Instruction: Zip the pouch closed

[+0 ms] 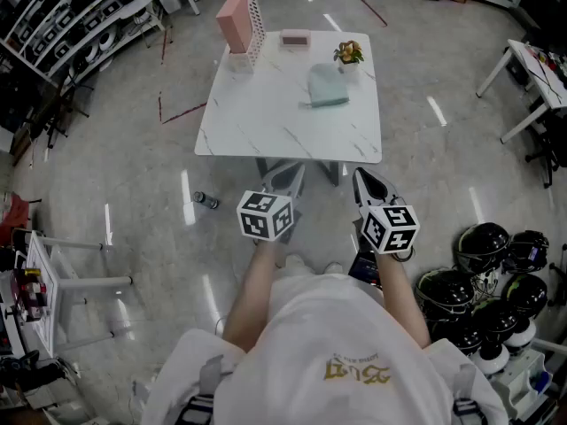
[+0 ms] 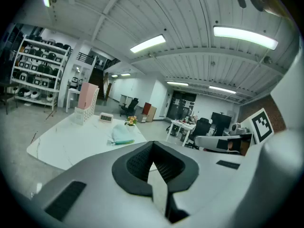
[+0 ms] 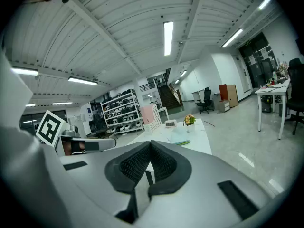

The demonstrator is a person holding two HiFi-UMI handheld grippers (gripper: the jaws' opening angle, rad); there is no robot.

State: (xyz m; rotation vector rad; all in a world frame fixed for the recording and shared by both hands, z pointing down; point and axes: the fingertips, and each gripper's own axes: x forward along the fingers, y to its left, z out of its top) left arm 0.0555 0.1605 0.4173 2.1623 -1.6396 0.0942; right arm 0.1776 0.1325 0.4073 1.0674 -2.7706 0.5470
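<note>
The pale teal pouch lies flat on the far right part of the white marble table; whether its zip is open is too small to tell. My left gripper and right gripper hang side by side over the floor, short of the table's near edge, both well away from the pouch. In the left gripper view the jaws are shut with nothing between them, and the pouch shows far ahead. The right gripper is shut and empty too, with the pouch in the distance.
On the table's far side stand a pink holder, a small clock and a potted flower. A bottle lies on the floor at the left. Several black helmets are piled at the right; a white desk stands beyond.
</note>
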